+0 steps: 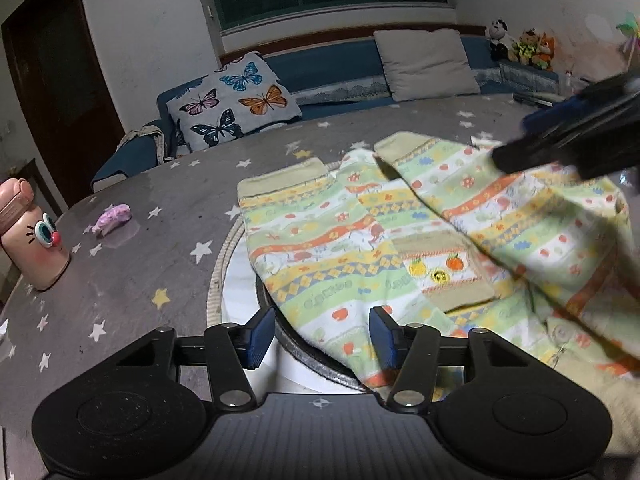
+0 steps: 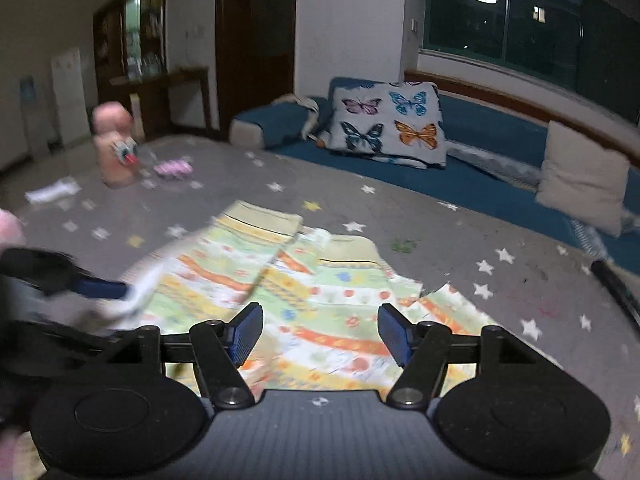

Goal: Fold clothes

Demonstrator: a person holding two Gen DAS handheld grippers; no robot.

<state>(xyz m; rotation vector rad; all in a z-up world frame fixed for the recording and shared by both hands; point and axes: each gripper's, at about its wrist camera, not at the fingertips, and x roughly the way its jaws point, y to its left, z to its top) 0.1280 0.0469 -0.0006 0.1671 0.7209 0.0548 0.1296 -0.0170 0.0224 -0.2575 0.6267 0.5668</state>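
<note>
A small patterned garment (image 1: 400, 248) with green, yellow and orange bands lies spread on the star-printed table (image 1: 132, 264). It also shows in the right wrist view (image 2: 304, 292). My left gripper (image 1: 322, 338) is open over the garment's near edge, with cloth between the blue pads. My right gripper (image 2: 320, 334) is open just above the garment's middle. In the left wrist view the right gripper (image 1: 568, 140) hovers blurred over the garment's far right part. In the right wrist view the left gripper (image 2: 80, 284) sits blurred at the garment's left edge.
A pink cartoon bottle (image 1: 30, 236) and a purple wad (image 1: 112, 218) stand at the table's left. A round white turntable (image 1: 236, 280) lies under the garment. A blue sofa (image 2: 480, 152) with a butterfly cushion (image 2: 390, 122) runs behind the table.
</note>
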